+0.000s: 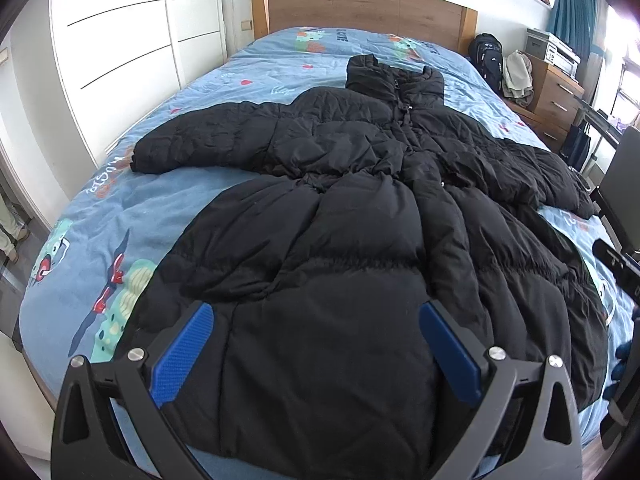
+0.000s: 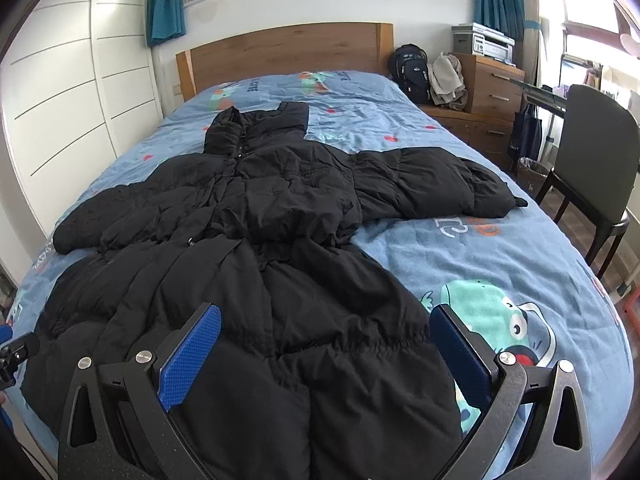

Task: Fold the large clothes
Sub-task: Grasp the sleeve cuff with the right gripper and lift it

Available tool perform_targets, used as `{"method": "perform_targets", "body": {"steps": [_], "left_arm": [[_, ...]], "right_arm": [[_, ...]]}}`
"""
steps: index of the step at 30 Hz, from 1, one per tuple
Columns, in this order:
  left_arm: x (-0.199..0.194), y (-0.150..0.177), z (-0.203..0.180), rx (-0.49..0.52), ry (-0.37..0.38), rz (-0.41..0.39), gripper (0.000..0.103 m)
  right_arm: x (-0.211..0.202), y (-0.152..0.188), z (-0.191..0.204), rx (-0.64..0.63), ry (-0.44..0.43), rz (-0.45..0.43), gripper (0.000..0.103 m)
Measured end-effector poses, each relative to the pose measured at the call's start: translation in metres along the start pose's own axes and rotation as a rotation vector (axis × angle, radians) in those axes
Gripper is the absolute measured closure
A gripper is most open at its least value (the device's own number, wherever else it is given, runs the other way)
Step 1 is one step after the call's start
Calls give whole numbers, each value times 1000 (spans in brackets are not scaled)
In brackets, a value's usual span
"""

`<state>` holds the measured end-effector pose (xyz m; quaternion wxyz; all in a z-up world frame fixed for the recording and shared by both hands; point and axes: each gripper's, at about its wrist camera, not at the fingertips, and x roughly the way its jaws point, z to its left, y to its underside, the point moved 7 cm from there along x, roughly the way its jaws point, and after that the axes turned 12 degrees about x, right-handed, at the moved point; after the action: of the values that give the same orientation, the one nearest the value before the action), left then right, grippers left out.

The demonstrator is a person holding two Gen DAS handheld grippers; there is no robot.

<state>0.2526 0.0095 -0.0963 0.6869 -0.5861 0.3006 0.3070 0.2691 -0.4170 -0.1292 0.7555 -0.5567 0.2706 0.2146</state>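
1. The left claw (image 1: 316, 312) is spread wide, gripping nothing.
2. The right claw (image 2: 326, 314) is spread wide too (also empty).
3. A black coat (image 1: 360, 208) lies flat on the bed (image 1: 132, 216), its hem between and under both claws' fingers, collar farthest ahead.

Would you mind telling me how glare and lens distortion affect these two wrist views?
Left wrist view: the window at right is blown out, and fisheye bends the white panelled wardrobe. Right wrist view: the window again overexposes; the black puffer coat keeps little shadow detail; the blue cartoon-print bedspread bulges.
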Motion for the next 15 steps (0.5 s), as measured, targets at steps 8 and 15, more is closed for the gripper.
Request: {"method": "perform_targets", "body": {"steps": [8, 15], "left_arm": [[35, -25, -2, -18, 48, 11, 0], [66, -40, 15, -52, 33, 27, 0]], "right_arm": [[95, -64, -73, 152, 13, 79, 1], [172, -107, -154, 397, -6, 121, 1]]}}
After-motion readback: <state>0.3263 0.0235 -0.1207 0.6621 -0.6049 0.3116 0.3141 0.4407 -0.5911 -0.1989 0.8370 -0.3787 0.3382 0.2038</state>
